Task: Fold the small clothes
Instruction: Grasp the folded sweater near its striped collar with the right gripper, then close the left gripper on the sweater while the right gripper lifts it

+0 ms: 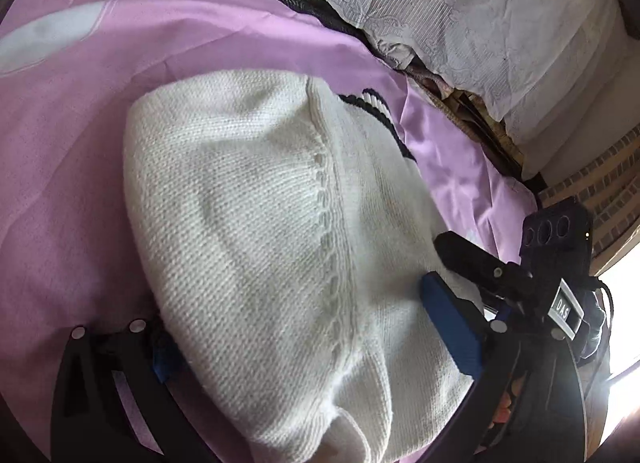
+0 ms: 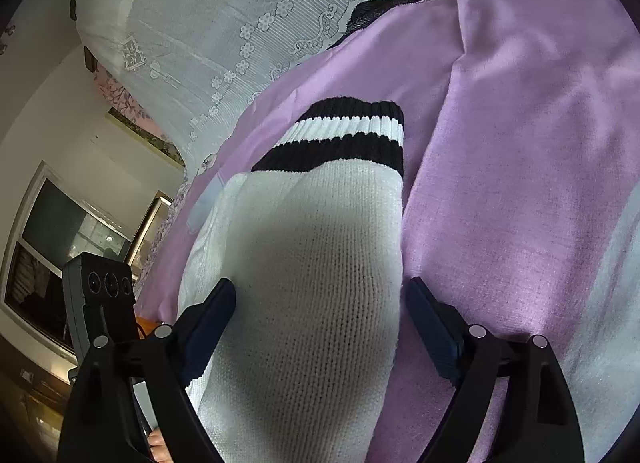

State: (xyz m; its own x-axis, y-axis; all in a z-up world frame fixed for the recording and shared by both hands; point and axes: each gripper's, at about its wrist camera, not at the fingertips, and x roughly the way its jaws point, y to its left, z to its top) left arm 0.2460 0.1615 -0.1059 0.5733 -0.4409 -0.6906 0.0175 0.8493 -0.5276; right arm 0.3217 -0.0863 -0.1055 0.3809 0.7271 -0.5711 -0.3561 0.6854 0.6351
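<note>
A: Item one: white knit sweater. Where is it located?

B: It is laid on the lilac sheet, bunched into a rounded heap. A vertical seam is seen running down the knit in the left wrist view. In the right wrist view a ribbed cuff, banded black, white and black, is shown at the far end of a sleeve.

A: Item two: left gripper. Condition?

B: The jaws are spread wide, with the sweater's bulk lodged between them. The blue pad of one finger is pressed against the knit; the other finger is partly covered by cloth. No closed grip is seen.

A: Item three: right gripper?

B: It is likewise held wide, one finger at each side of the sleeve, the pads at or close to the knit edges. Whether the cloth is pinched cannot be told.

A: Surroundings?

B: A white lace cover is recorded beyond the sheet.
</note>
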